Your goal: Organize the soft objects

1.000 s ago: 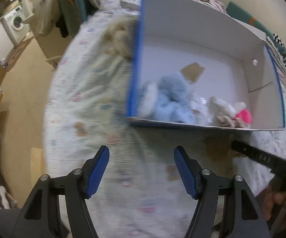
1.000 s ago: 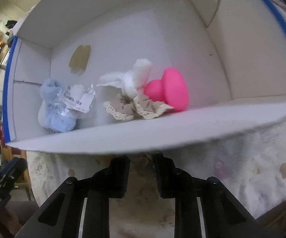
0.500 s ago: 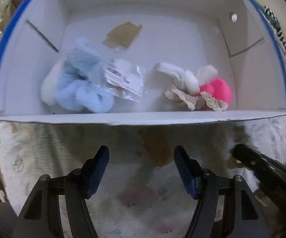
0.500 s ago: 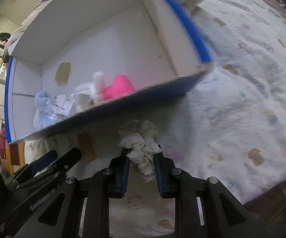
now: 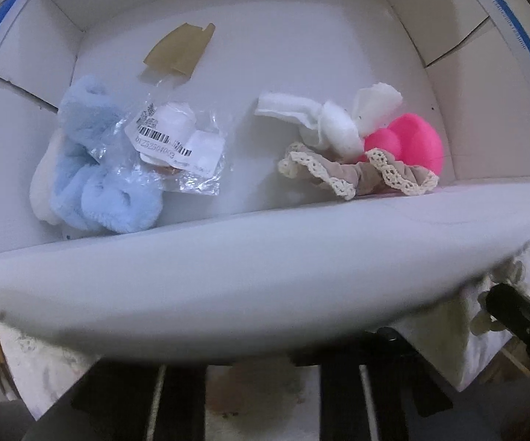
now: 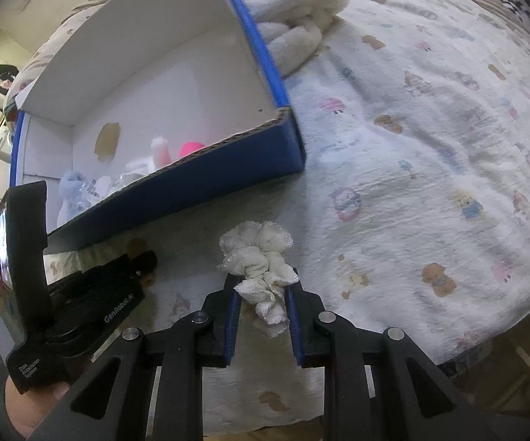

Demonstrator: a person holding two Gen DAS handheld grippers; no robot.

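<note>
We hold the right gripper low over the bed cover, pointing forward toward the near corner of the box, and its two blue-padded fingers are closed most of the way on a cream lace scrunchie. The scrunchie is pinched at its lower part, while its frilly upper part sticks out ahead of the fingertips and seems to rest on the cover, just in front of the box's blue outer wall. The left gripper is seen from the right wrist as a dark body lying at the left, with its tip close under the box's near wall. In the left wrist view that wall fills the lower half and hides the fingertips, so we cannot tell how far they are open. Inside the box we see a light blue fluffy item at the left with a clear plastic bag lying partly on it, and at the right a white bow, a pink soft piece and a beige lace-trimmed scrunchie, all touching. A cream fluffy plush lies on the cover behind the box.
</note>
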